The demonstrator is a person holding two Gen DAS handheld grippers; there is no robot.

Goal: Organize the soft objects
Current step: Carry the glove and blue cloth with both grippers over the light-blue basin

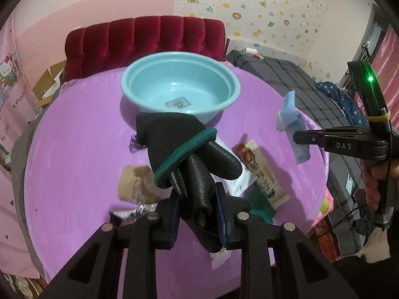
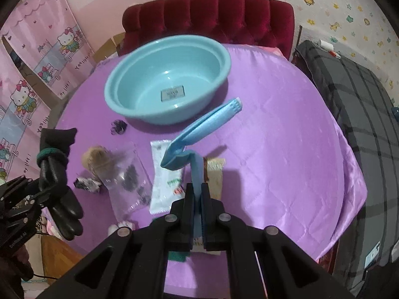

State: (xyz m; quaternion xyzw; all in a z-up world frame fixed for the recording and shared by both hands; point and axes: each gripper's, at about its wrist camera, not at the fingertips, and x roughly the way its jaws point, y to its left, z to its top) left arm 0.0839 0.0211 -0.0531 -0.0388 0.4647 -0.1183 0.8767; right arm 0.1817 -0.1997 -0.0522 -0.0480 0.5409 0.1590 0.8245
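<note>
Glove [image 1: 184, 154] and blue cloth [image 2: 199, 134] both hang above the purple table [image 2: 286, 137], clamped in your left gripper [image 1: 198, 214] and right gripper [image 2: 198, 199]. You look mid-carry; next, bring each over the basin [image 2: 119, 99] and let go.

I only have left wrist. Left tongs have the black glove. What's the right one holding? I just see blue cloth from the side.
Observer: The right tongs are shut on a light blue cloth, pinched at one end, the rest sticking up toward the basin.
Operator: Basin got anything in it?
Observer: Only a label on its floor; no soft items inside.
Operator: What's under the black glove? It blocks my view.
Observer: A clear plastic bag with dark bits, beside a white sachet, on the purple cloth.
</note>
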